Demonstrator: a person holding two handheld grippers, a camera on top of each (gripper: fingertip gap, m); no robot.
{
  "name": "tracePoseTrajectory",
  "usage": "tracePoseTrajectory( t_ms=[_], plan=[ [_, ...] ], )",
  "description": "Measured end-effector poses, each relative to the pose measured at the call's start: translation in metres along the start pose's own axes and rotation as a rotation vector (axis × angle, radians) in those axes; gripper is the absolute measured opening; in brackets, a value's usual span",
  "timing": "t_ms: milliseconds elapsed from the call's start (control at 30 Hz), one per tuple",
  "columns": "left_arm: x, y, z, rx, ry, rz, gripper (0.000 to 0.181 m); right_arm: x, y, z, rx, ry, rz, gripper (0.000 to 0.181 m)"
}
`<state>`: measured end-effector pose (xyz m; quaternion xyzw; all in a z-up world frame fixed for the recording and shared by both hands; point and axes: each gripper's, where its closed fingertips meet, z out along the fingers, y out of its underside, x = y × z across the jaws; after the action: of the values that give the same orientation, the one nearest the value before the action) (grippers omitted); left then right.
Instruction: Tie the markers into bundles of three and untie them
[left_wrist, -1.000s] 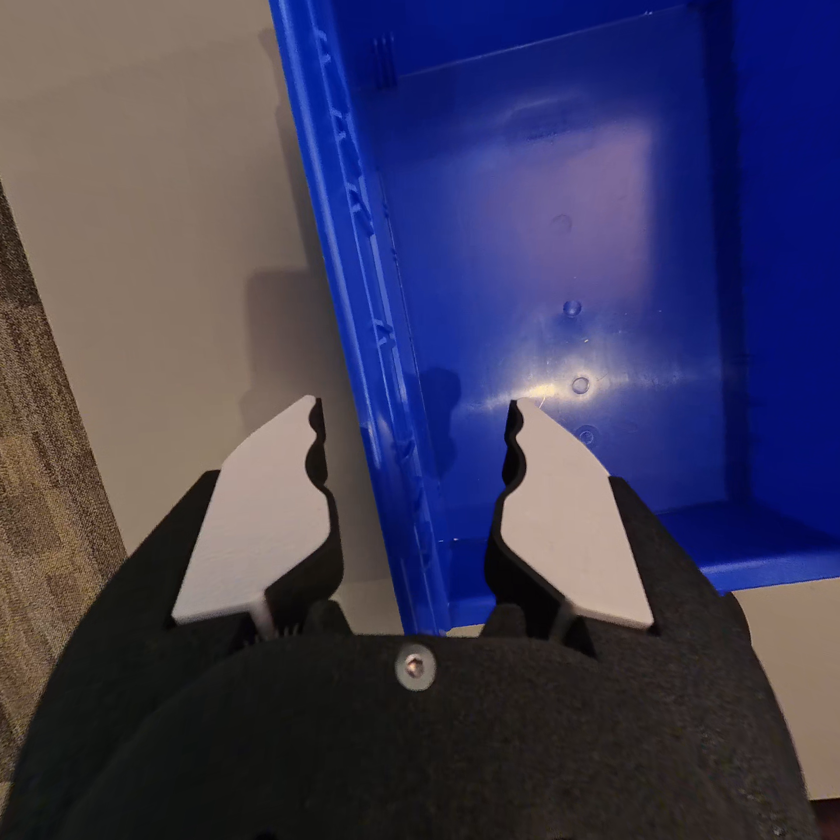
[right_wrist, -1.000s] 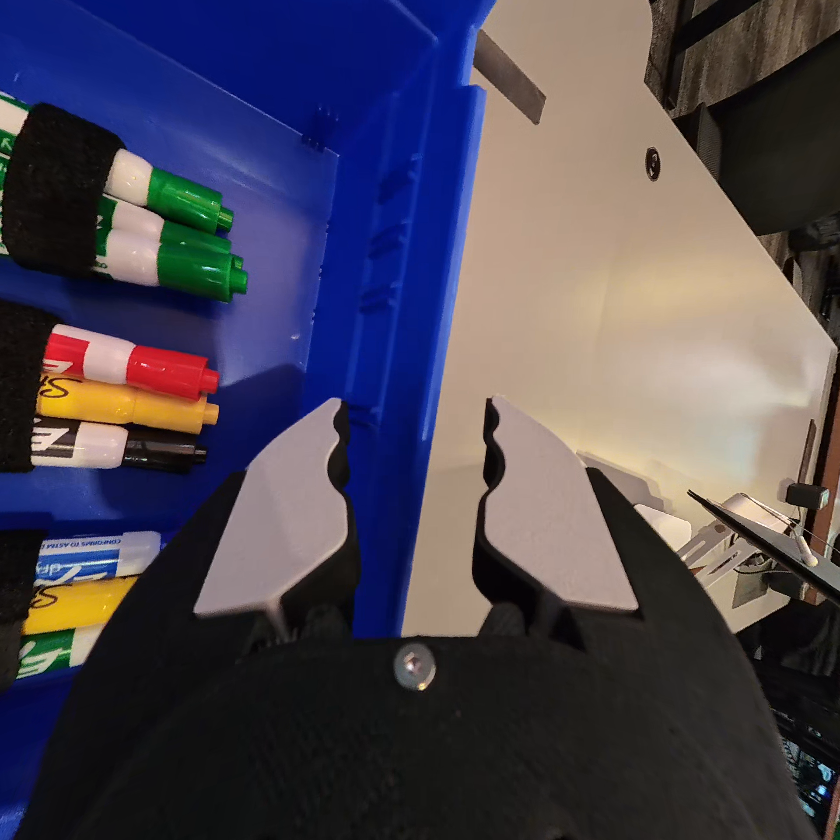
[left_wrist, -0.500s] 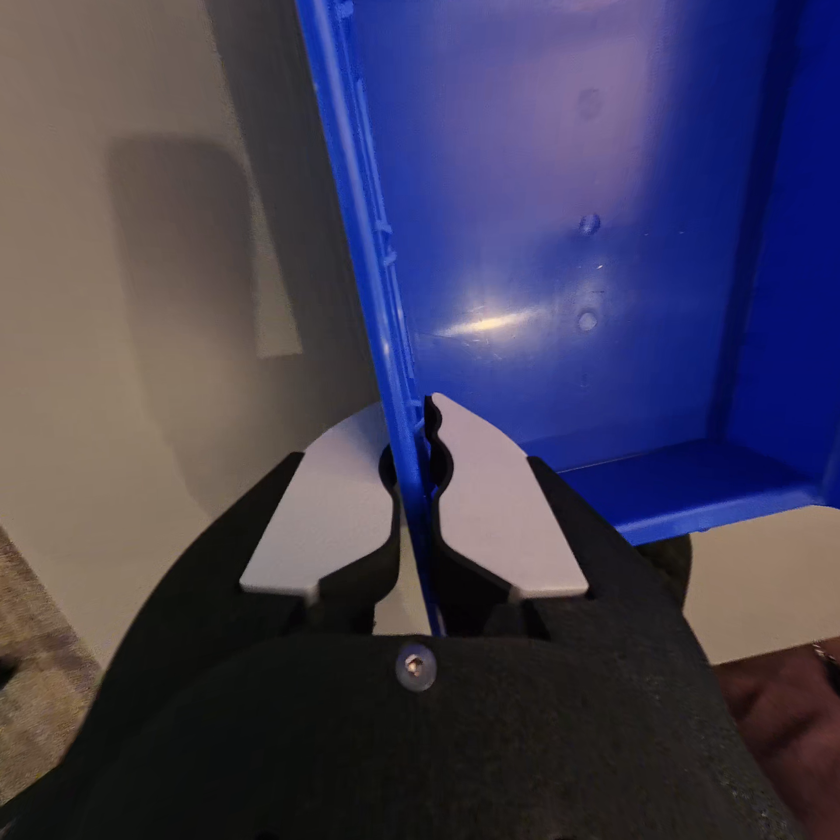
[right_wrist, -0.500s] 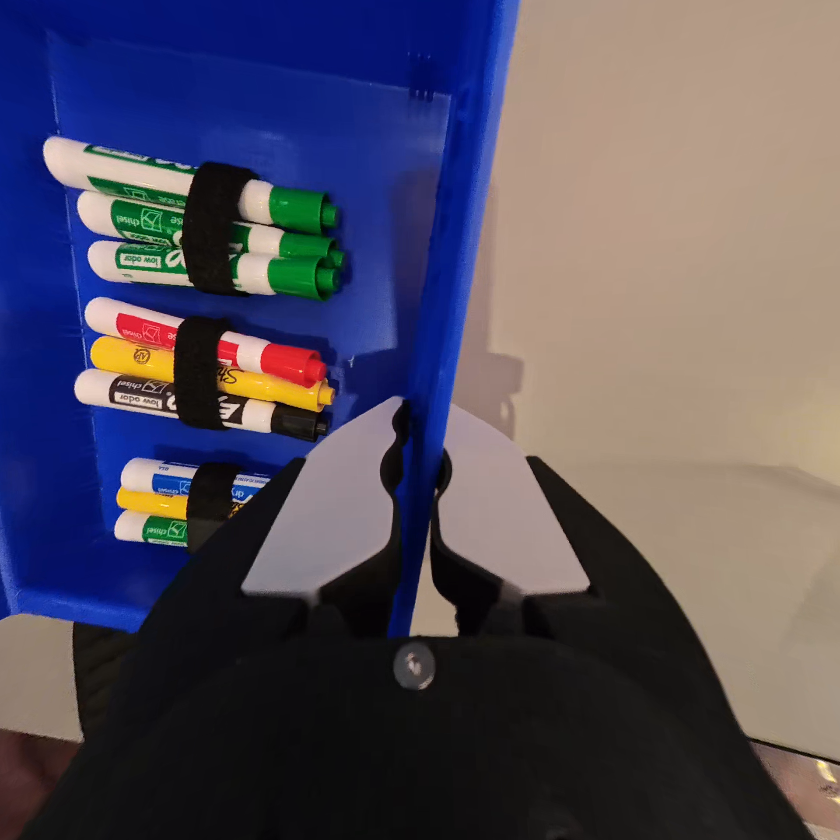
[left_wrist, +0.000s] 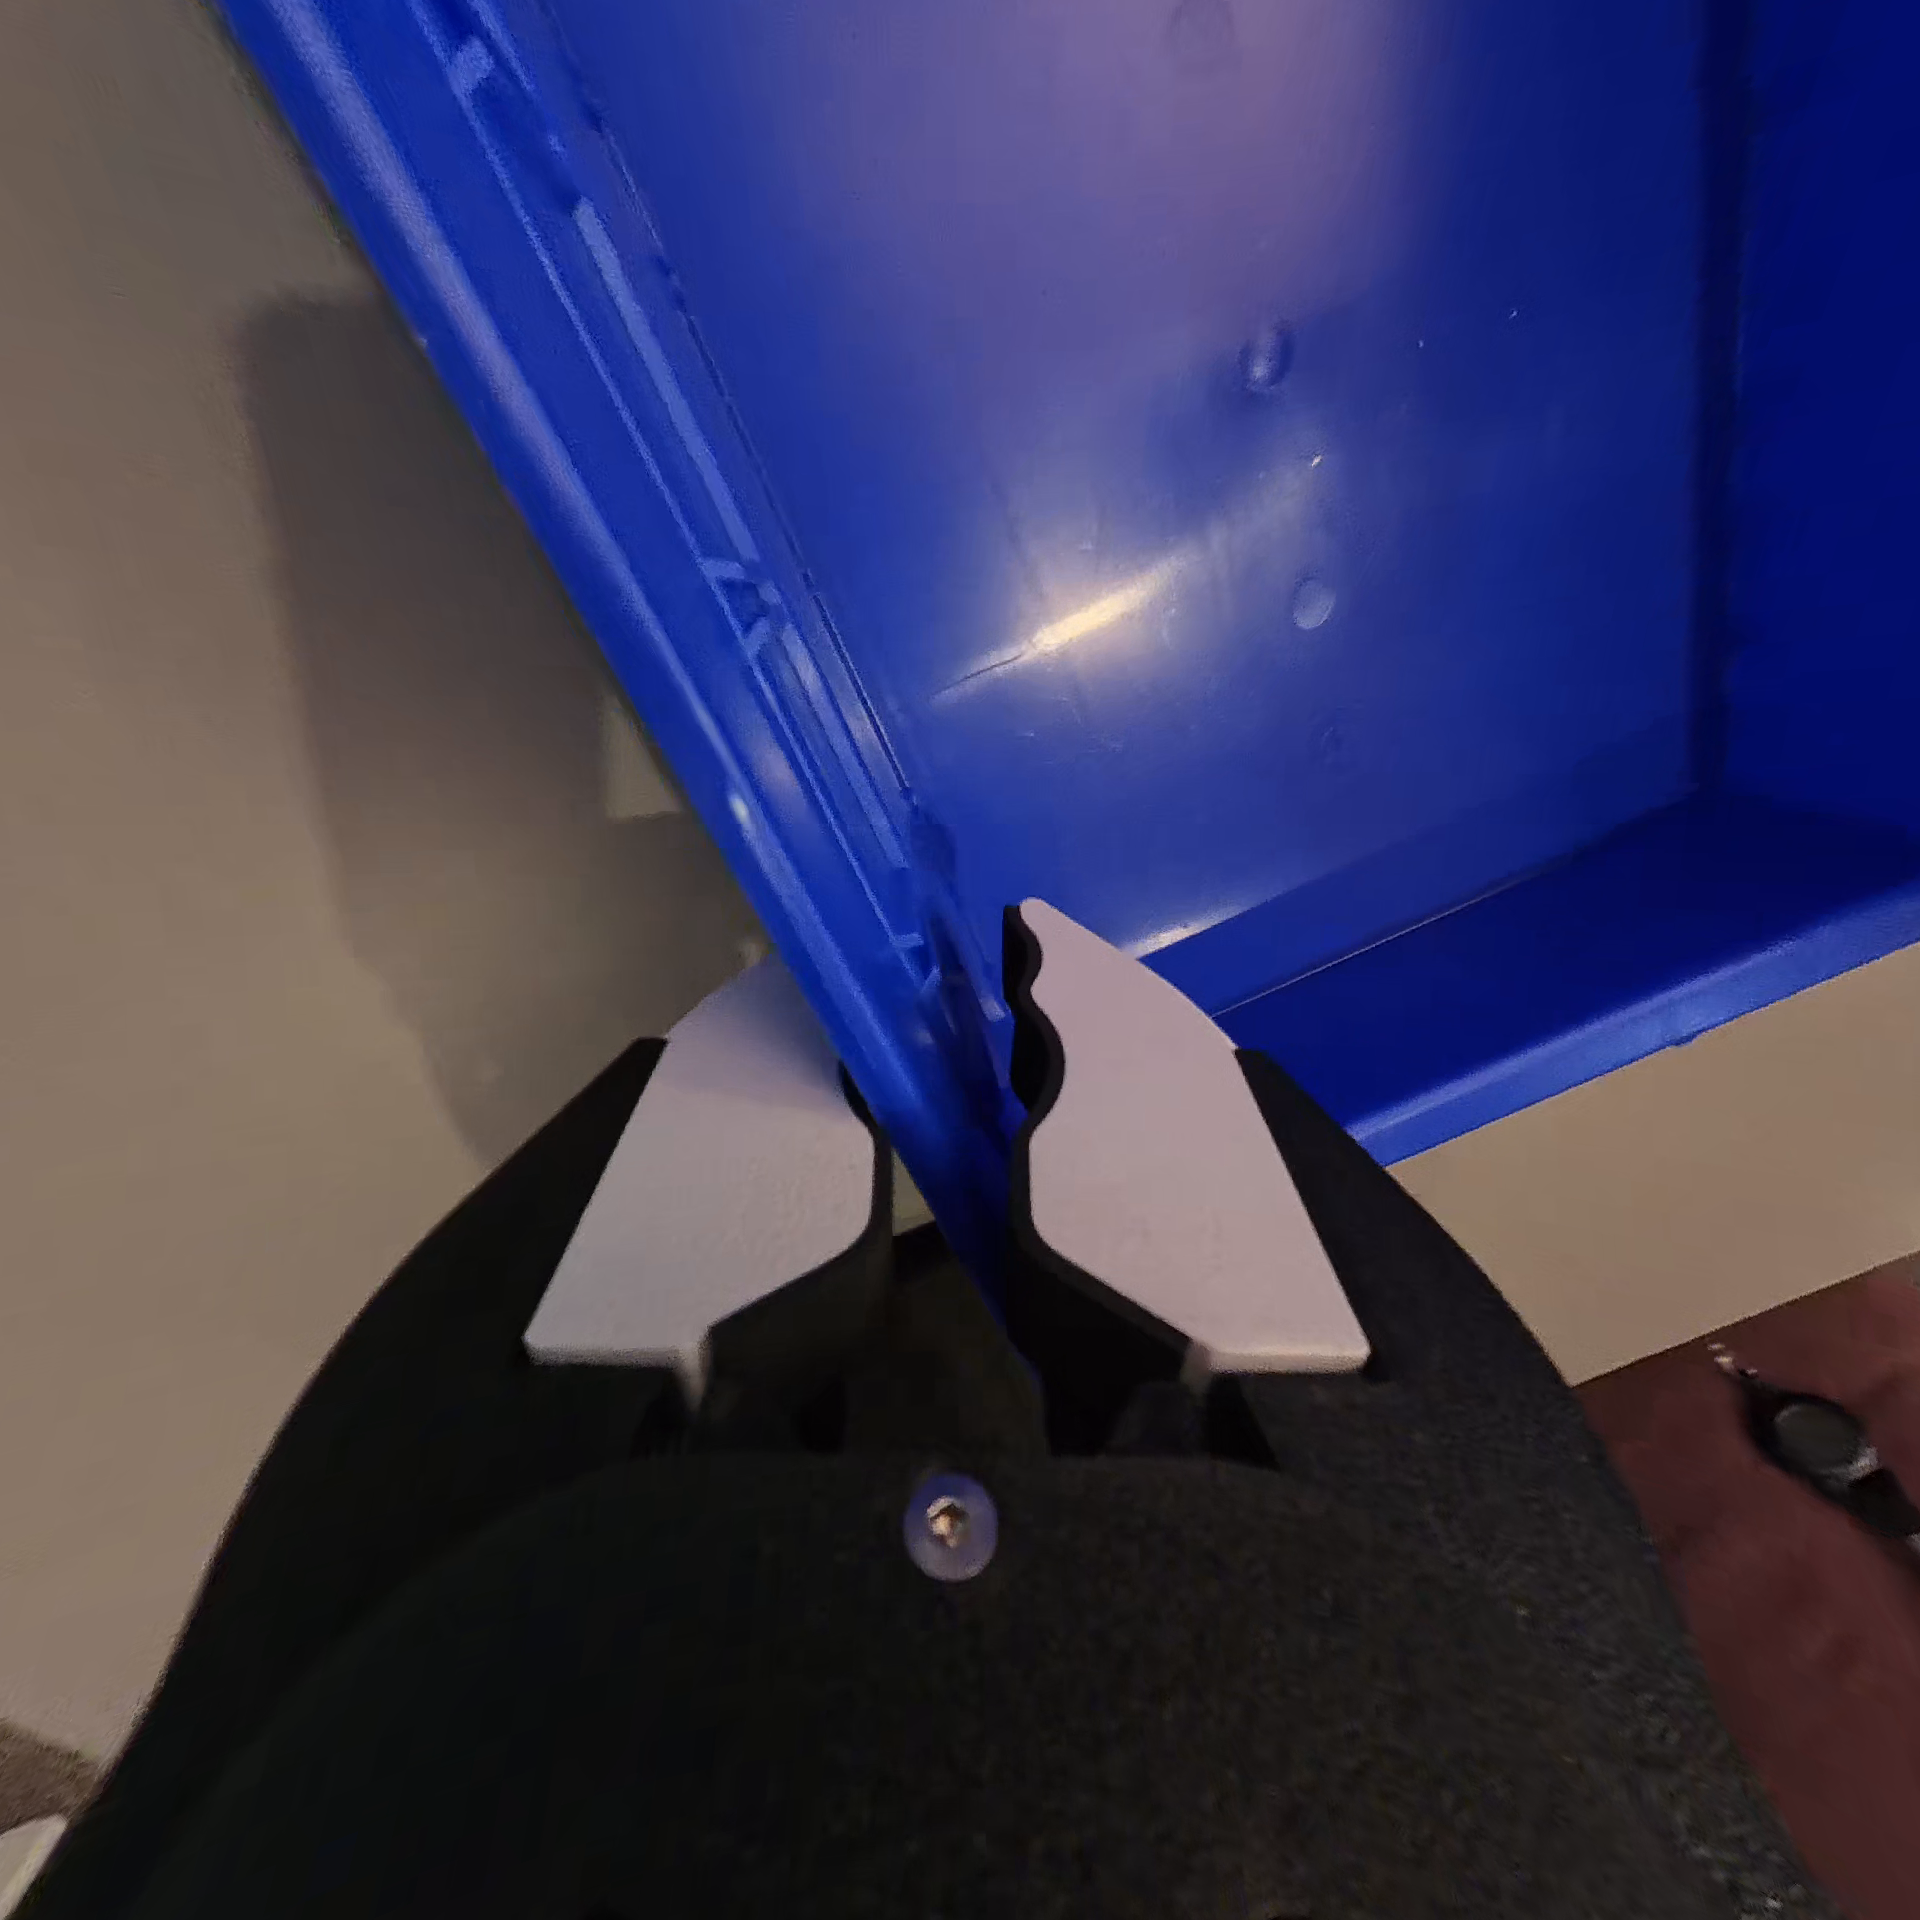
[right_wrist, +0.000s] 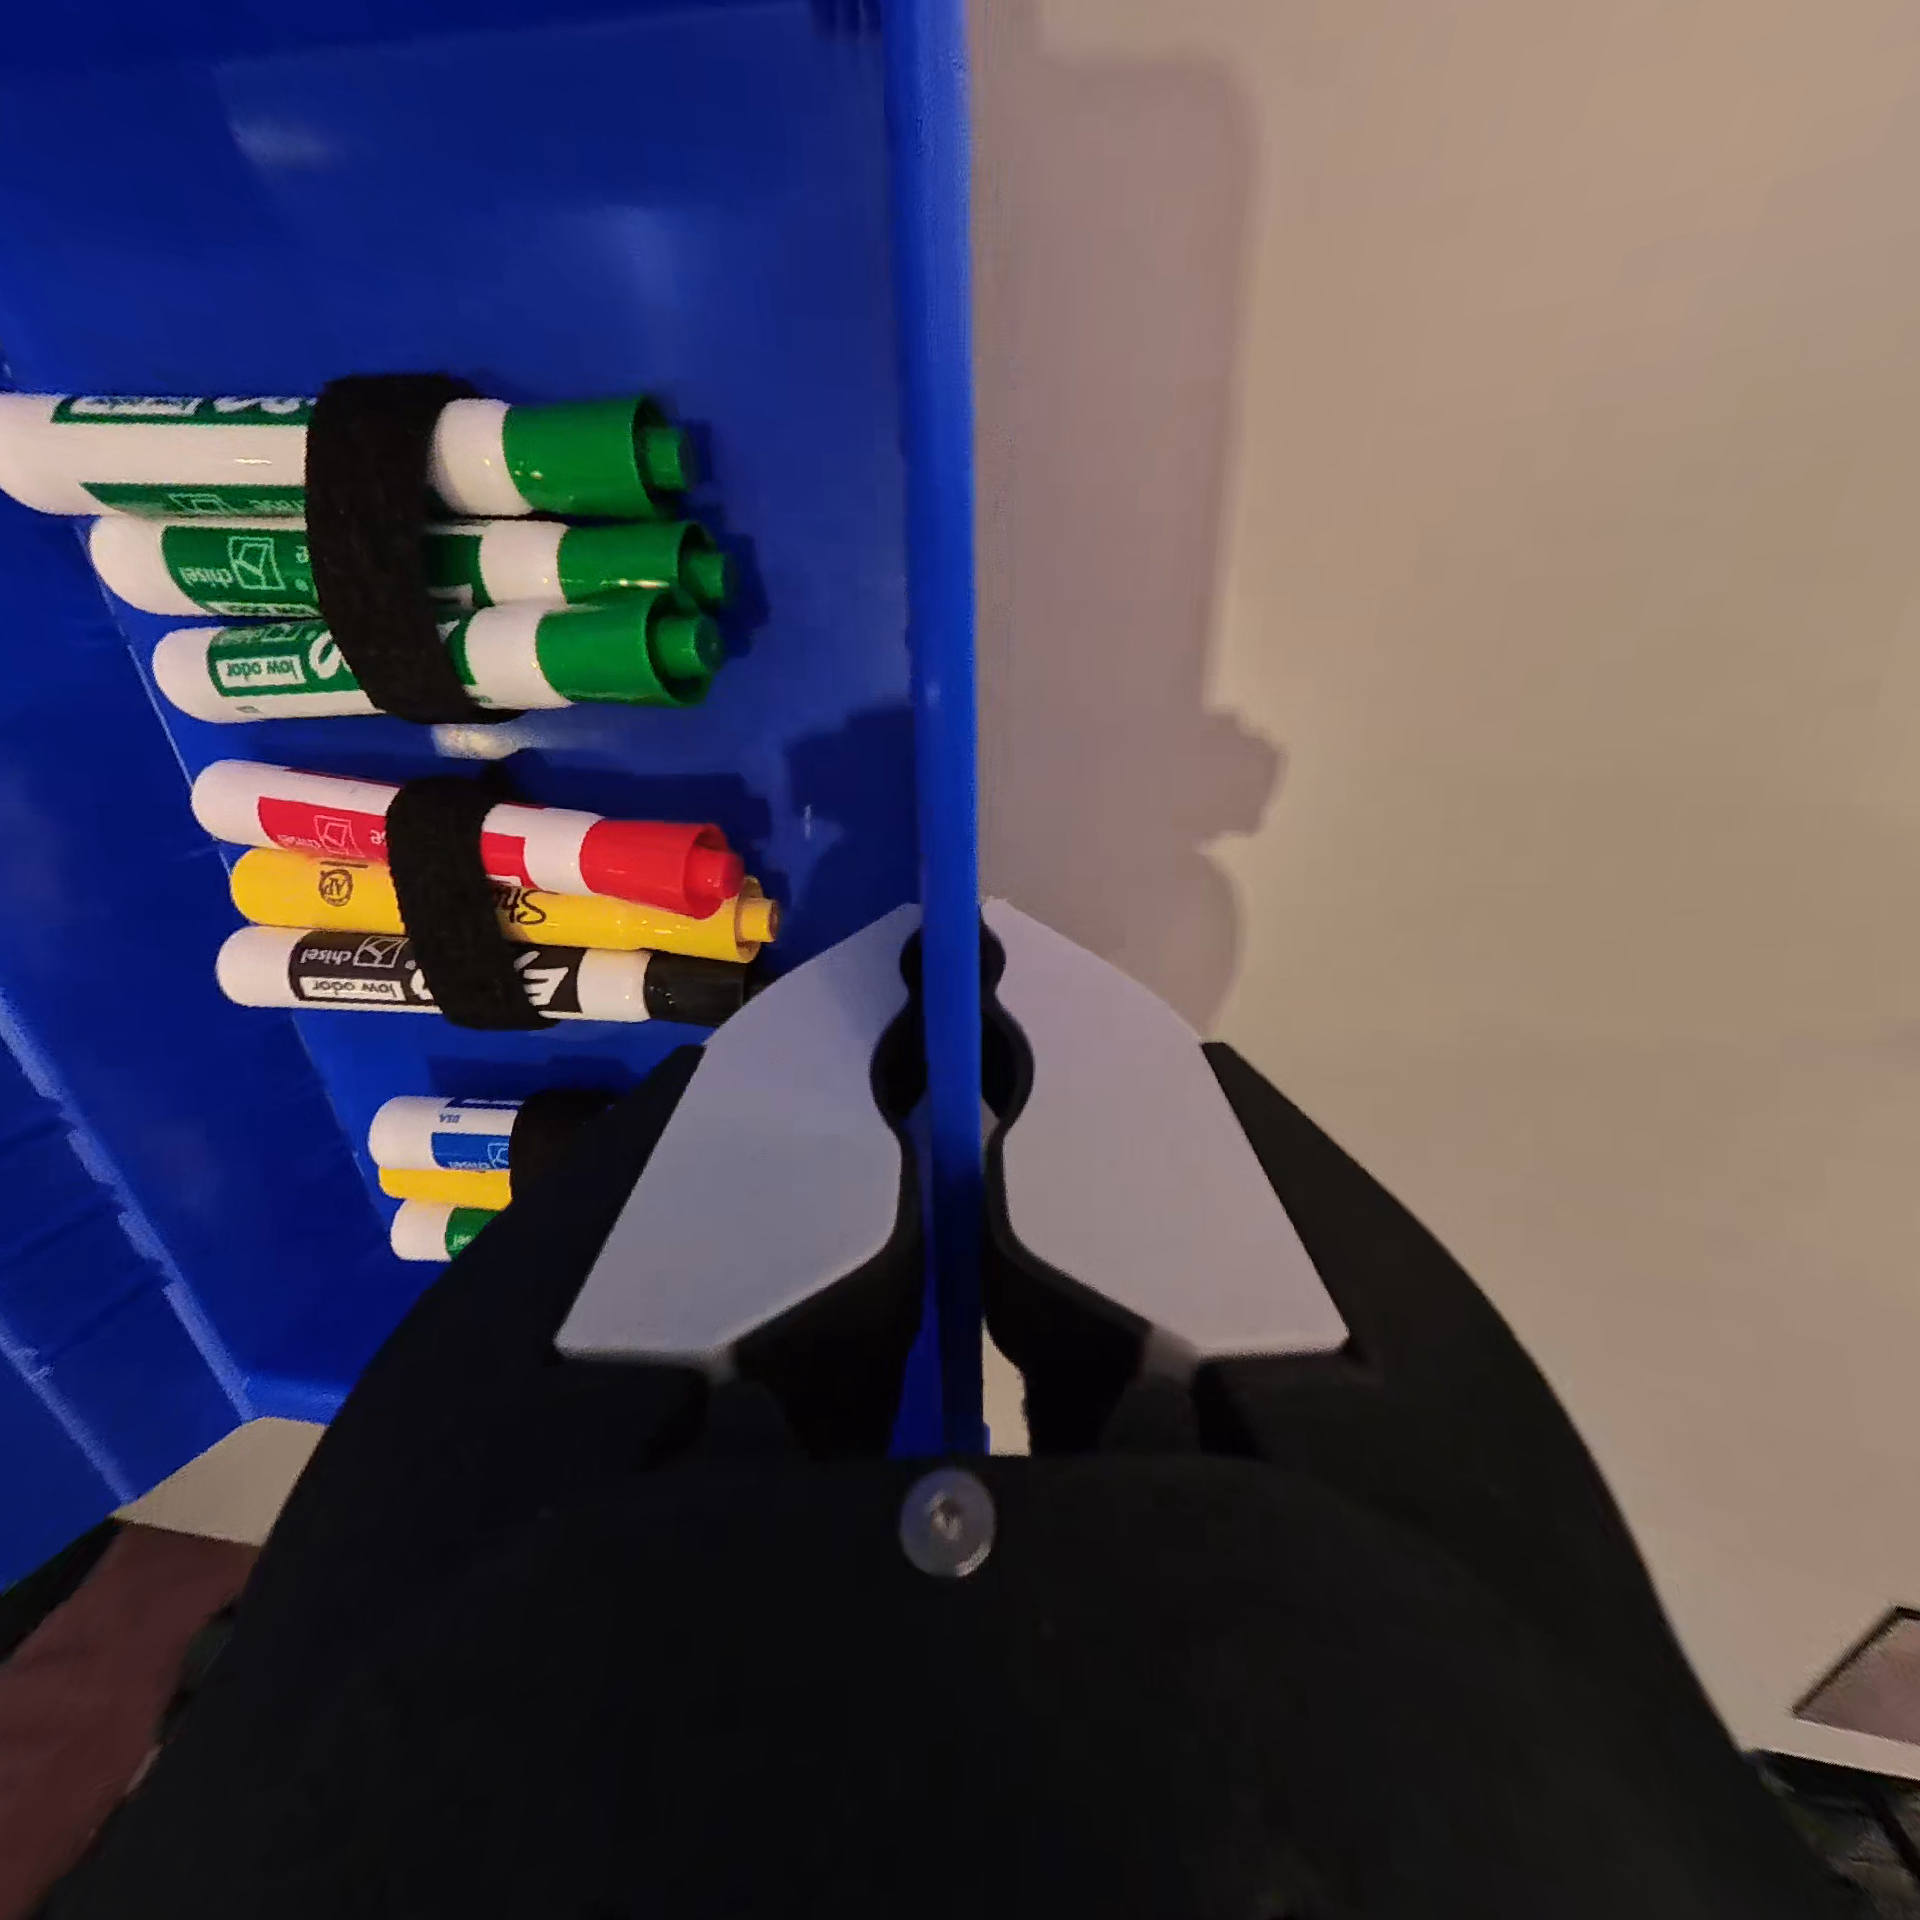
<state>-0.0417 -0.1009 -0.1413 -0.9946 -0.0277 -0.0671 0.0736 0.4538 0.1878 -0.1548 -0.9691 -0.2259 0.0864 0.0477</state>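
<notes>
A blue plastic bin (right_wrist: 935, 416) holds three marker bundles, each tied with a black strap. One bundle is all green (right_wrist: 540, 551). One is red, yellow and black (right_wrist: 499, 904). A third bundle (right_wrist: 447, 1174) is partly hidden behind my right gripper. My right gripper (right_wrist: 948, 914) is shut on the bin's right wall, with both pads against it. In the left wrist view my left gripper (left_wrist: 914, 935) is shut on the bin's left wall (left_wrist: 644, 520), which runs slanted between the fingers. The part of the bin seen in that view has no markers.
The bin rests on a beige table top (left_wrist: 260, 727), which also shows in the right wrist view (right_wrist: 1507, 727). A person's hand (left_wrist: 1766, 1403) is at the lower right of the left wrist view. The table's edge and a dark floor patch (right_wrist: 1870, 1683) lie at the lower right. The tips of one gripper are about 60 cm away from the tips of the other.
Both grippers went from open astride the bin's side walls to shut on them. Since then the left wall has turned slanted in the left grasp, and the markers look nearer in the right view.
</notes>
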Motion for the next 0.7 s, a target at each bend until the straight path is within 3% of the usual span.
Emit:
tracePoseTrajectory(
  t_ms=[233,400,533,700],
  plan=[
    [0.069,-0.018,0.027,-0.020,0.113,0.018,0.026,-0.022,0.007,0.005,-0.026,-0.025,0.062,0.011],
    [0.100,-0.045,0.027,0.122,0.225,0.020,0.042,-0.022,0.009,0.008,-0.062,0.001,0.060,0.006],
    [0.099,-0.064,-0.001,0.333,0.291,0.002,0.045,-0.019,0.010,0.007,-0.063,-0.018,0.084,0.006],
    [0.088,-0.042,-0.055,0.458,0.275,0.069,0.040,-0.001,0.013,-0.004,-0.071,-0.009,0.105,0.006]
  ],
)
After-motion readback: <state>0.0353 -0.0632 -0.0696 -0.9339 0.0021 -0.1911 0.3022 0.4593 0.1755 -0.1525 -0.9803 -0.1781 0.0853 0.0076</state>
